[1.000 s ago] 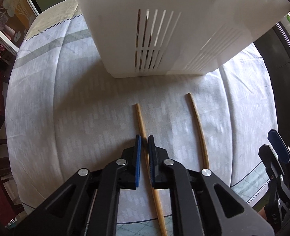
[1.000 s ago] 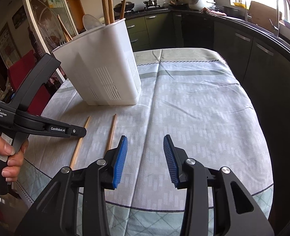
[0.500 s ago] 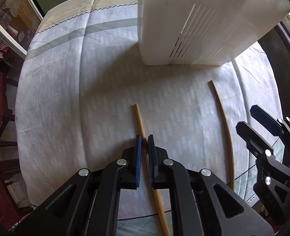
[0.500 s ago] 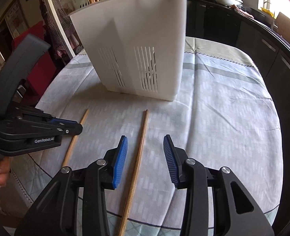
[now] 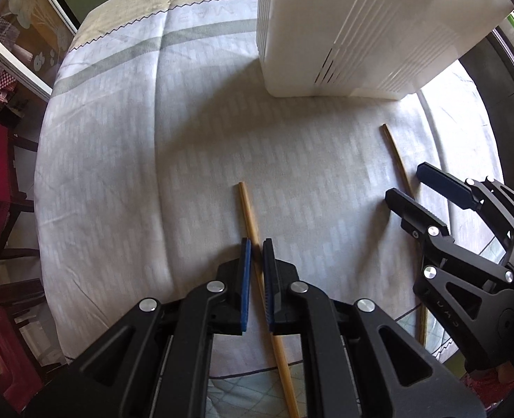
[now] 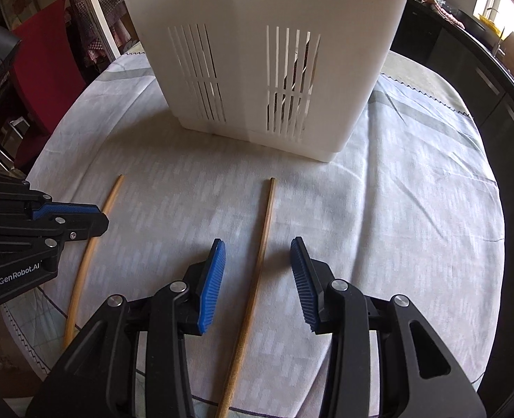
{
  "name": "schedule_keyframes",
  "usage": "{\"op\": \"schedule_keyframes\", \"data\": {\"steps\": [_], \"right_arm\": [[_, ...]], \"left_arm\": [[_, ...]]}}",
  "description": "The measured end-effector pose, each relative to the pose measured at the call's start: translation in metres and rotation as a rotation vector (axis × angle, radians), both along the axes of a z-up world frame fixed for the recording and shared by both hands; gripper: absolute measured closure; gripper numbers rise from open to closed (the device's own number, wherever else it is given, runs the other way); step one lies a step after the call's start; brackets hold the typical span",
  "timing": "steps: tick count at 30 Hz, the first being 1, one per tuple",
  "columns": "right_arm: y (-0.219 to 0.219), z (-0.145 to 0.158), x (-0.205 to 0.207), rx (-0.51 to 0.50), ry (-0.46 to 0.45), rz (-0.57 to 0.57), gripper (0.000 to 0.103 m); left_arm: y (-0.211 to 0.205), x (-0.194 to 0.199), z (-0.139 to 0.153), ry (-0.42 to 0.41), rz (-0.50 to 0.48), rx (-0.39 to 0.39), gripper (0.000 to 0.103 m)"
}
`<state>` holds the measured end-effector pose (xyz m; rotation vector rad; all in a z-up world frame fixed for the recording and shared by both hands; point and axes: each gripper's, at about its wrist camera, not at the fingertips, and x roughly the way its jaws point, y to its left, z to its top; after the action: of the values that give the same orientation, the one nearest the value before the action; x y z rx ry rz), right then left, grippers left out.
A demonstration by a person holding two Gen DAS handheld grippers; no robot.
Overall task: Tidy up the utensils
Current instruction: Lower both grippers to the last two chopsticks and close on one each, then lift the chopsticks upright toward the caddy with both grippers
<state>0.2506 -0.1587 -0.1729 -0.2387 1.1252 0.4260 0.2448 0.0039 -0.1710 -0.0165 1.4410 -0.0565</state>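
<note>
Two chopsticks lie on a pale patterned tablecloth (image 6: pixel 413 209) over a rounded table, with a white slotted utensil holder (image 6: pixel 267 52) standing just beyond their far tips. Dark kitchen cabinets (image 6: pixel 466 69) run along the right, a red chair (image 6: pixel 44 55) sits off to the left, and bright window light comes in at the upper right.

Left chopstick (image 5: pixel 248 209) runs straight up between the left gripper (image 5: pixel 257 247) fingers, and those blue pads are pinched on it, the stick passing out below them toward the table edge. From the right wrist view the same gripper (image 6: pixel 93 217) comes in sideways from the left, its tip over that chopstick (image 6: pixel 82 271).

Right chopstick (image 6: pixel 262 244) lies on the cloth between the right gripper (image 6: pixel 257 244) fingers, which stand well apart, touching nothing. In the left wrist view that gripper (image 5: pixel 403 184) slants down from the right, straddling its chopstick (image 5: pixel 394 149). Left gripper points straight down at the table; right one tilts steeply downward.
</note>
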Motion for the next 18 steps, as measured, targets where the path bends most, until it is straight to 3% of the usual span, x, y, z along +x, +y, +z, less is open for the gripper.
{"op": "schedule_keyframes", "data": {"steps": [9,13,15,18], "right_arm": [[0.011,0.001,0.017,-0.021,0.032,-0.013,0.066],[0.014,0.001,0.012,-0.013,0.007,-0.014,0.09],[0.018,0.001,0.01,-0.007,0.006,-0.008,0.096],[0.022,0.0,0.008,-0.01,-0.006,-0.01,0.097]], "left_arm": [[-0.018,-0.002,-0.002,0.004,0.01,0.038,0.096],[-0.019,-0.002,-0.002,-0.003,0.014,0.031,0.096],[-0.02,-0.004,0.0,-0.003,0.013,0.032,0.096],[-0.02,-0.004,0.0,-0.007,0.012,0.028,0.096]]}}
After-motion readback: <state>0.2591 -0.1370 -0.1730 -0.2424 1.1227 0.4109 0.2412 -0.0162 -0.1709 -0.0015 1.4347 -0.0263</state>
